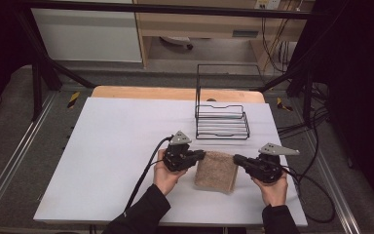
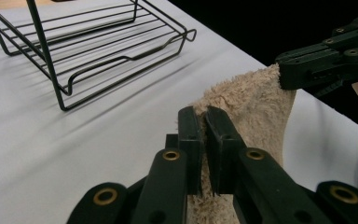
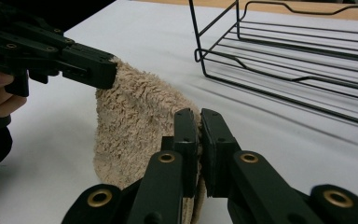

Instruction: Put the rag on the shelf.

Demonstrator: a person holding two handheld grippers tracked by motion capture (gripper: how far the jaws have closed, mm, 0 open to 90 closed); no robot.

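Towel (image 1: 216, 170), beige, fluffy and folded, hangs between the two grippers just in front of the black wire rack (image 1: 222, 121) on the white table (image 1: 112, 146); it looks light, soft and limp, so its upper corners are the places to grip. Left gripper (image 1: 202, 155) is clamped on one upper corner and right gripper (image 1: 236, 159) on the other, with the cloth sagging below toward the table.

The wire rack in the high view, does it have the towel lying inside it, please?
No, the wire rack stands bare, while the towel hangs nearer the person between the left gripper and right gripper.
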